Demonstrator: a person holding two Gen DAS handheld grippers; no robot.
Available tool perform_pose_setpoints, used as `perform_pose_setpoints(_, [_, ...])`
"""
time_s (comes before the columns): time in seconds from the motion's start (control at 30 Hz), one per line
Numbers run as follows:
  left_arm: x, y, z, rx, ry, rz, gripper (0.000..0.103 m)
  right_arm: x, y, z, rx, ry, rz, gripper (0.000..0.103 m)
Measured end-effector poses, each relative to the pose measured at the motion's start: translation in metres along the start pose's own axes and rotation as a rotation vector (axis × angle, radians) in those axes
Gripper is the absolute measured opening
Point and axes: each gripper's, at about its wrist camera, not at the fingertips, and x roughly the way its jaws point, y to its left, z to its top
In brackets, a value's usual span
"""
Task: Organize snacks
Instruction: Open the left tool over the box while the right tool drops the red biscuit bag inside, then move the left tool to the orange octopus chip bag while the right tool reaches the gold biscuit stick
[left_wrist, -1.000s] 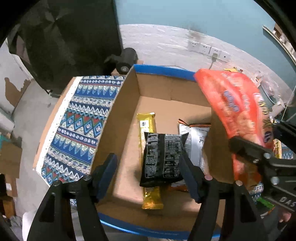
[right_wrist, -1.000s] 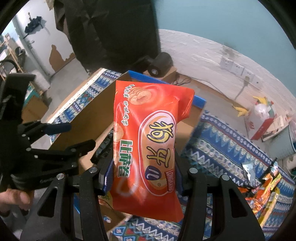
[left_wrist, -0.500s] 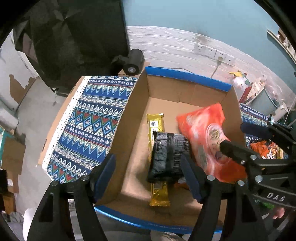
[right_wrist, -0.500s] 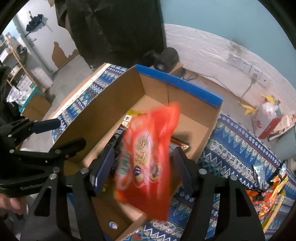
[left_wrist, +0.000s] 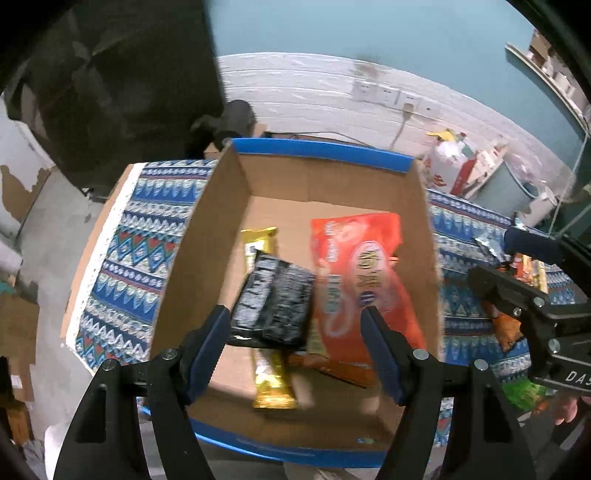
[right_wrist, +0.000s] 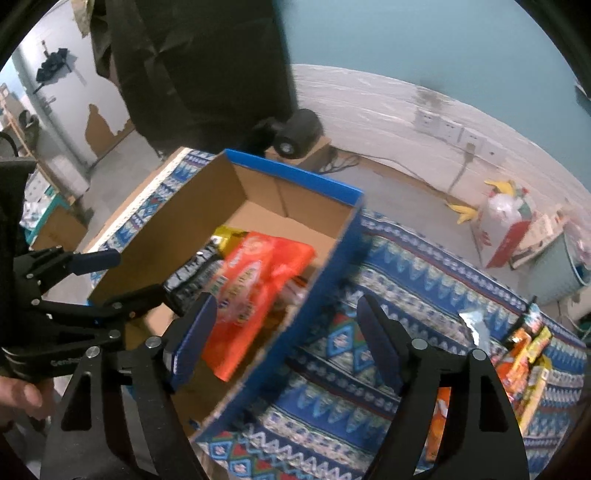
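Note:
An open cardboard box (left_wrist: 184, 266) with a blue rim stands on the patterned tablecloth. Inside lie a gold bar (left_wrist: 271, 384), a black packet (left_wrist: 275, 299) across it, and an orange-red snack bag (left_wrist: 362, 280) on the right. My left gripper (left_wrist: 295, 332) hovers open above the box's near end, its pads clear of the black packet. My right gripper (right_wrist: 288, 317) is over the box's right wall with its jaws opening and nothing between them. The orange-red bag (right_wrist: 258, 280) rests loose in the box (right_wrist: 325, 273). Each gripper shows in the other's view: right gripper (left_wrist: 513, 264), left gripper (right_wrist: 118, 277).
More loose snack packets (right_wrist: 528, 354) lie on the blue patterned cloth (right_wrist: 388, 280) at the right, beside a crumpled silver wrapper (right_wrist: 476, 325). A dark garment (right_wrist: 199, 66) hangs behind the box. A hand (right_wrist: 18, 391) grips the left tool.
My right gripper let go of the orange-red bag, which dropped into the box beside the black packet. Its jaws spread wide and it shifted to the right.

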Motion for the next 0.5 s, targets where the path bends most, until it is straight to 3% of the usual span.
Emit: perform_pose_setpoints(0.5, [0.002, -0.069, 0.004, 0.068, 0.028, -0.082, 0.076, -0.043, -0.066, -0.042, 0.058, -0.007, -0.115, 0.08])
